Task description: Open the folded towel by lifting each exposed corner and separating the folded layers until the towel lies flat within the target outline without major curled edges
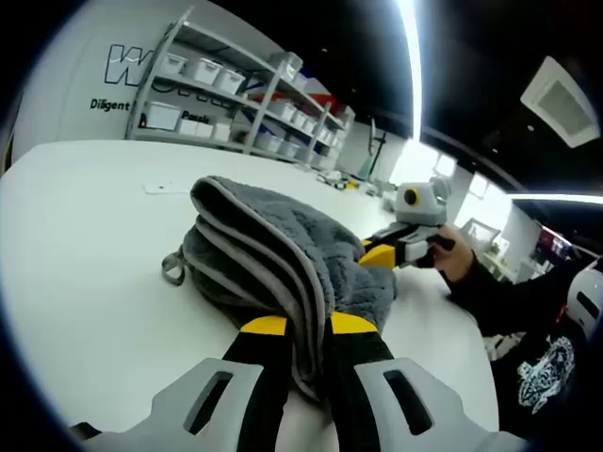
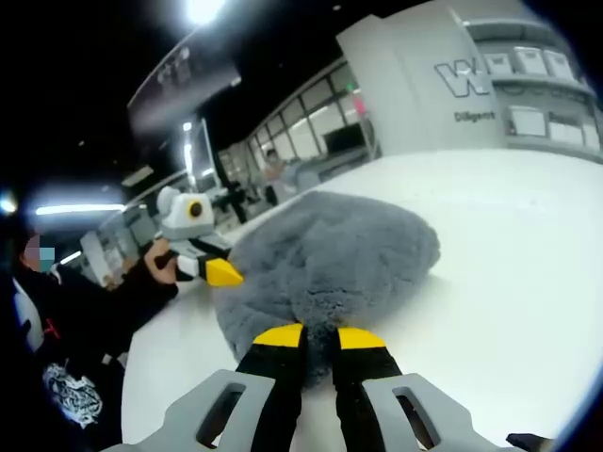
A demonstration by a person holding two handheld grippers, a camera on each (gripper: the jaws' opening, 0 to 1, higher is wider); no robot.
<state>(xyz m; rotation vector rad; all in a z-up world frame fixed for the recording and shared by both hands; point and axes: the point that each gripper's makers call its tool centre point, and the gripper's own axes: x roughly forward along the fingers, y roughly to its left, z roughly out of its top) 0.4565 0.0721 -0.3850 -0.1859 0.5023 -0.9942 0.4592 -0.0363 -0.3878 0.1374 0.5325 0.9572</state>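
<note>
Left gripper view low over the white table [image 1: 85, 282], very close behind the grey towel [image 1: 273, 254], facing the shelves [image 1: 236, 94], right gripper view close on the opposite side, both sharing towel and table

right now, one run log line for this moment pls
stage: unfolding begun | towel: grey, bunched, layers folded, on white table | left gripper: shut on towel edge | right gripper: shut on towel
</note>
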